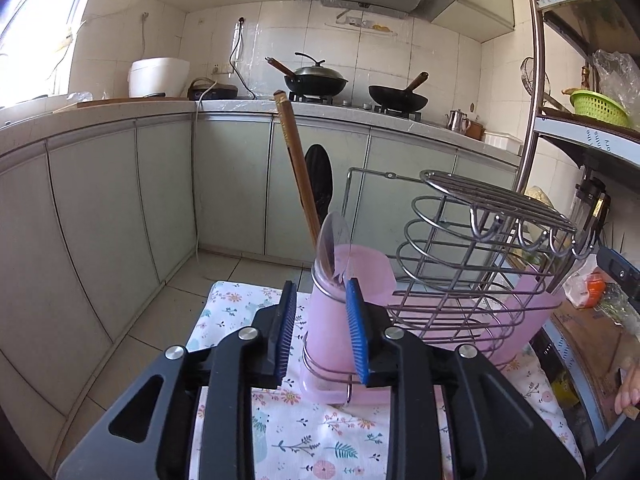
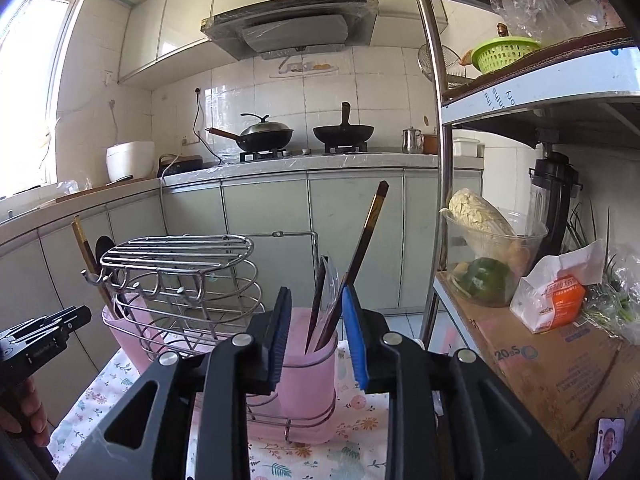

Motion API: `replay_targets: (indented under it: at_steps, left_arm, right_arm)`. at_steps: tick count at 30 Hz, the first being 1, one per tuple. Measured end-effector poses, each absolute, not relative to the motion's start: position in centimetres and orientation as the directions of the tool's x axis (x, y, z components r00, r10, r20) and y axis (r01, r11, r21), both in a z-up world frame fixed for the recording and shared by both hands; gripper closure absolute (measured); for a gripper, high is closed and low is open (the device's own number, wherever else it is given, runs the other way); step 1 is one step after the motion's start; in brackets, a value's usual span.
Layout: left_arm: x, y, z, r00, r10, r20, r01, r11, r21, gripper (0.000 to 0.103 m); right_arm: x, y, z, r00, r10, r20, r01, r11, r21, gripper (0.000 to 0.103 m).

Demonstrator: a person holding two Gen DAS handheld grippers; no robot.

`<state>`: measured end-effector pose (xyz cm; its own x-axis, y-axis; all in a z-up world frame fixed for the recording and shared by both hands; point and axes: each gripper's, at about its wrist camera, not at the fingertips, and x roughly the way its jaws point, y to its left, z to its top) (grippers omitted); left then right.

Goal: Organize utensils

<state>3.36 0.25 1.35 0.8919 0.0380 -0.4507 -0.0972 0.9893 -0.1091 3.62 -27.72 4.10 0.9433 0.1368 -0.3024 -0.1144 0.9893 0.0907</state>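
- Standing on the floral cloth (image 2: 352,408), a wire rack (image 2: 180,272) holds two pink cups.
- Chopsticks (image 2: 362,248) and a clear spoon (image 2: 330,292) lean in the right pink cup (image 2: 308,364).
- Right gripper (image 2: 316,336) is level, with jaws apart around that cup and gripping nothing.
- Left gripper (image 1: 320,332) is also apart, before the left pink cup (image 1: 332,344).

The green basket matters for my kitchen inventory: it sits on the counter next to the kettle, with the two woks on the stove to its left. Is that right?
Not quite. The green basket sits on the metal shelf rack at the right, well above the counter, not beside the kettle. The right wrist view shows it plainly. The two woks are indeed on the stove, to its left.
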Motion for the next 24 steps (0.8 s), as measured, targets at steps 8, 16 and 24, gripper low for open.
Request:
replay_targets:
  at_steps: [8,16,24]
  left_arm:
    - [1.8,0.4,0.7,0.877,0.015,-0.480,-0.082,0.990,-0.117,0.077]
    - [0.7,0.6,-0.3,0.856,-0.002,-0.517,-0.063,0.992,-0.108,0.077]
    - [-0.1,0.2,-0.5,0.839,-0.032,-0.543,-0.027,0.995,-0.101,0.077]
  right_arm:
    - [1.5,-27.8,3.3,0.931,0.155,-0.330,-0.118,0.985,0.128,0.077]
    - [0.2,-26.5,0.9,0.886,0.192,-0.423,-0.154,0.981,0.122,0.077]
    - [-0.3,-25.1,-0.8,0.836,0.242,-0.492,-0.203,0.970,0.132,0.077]
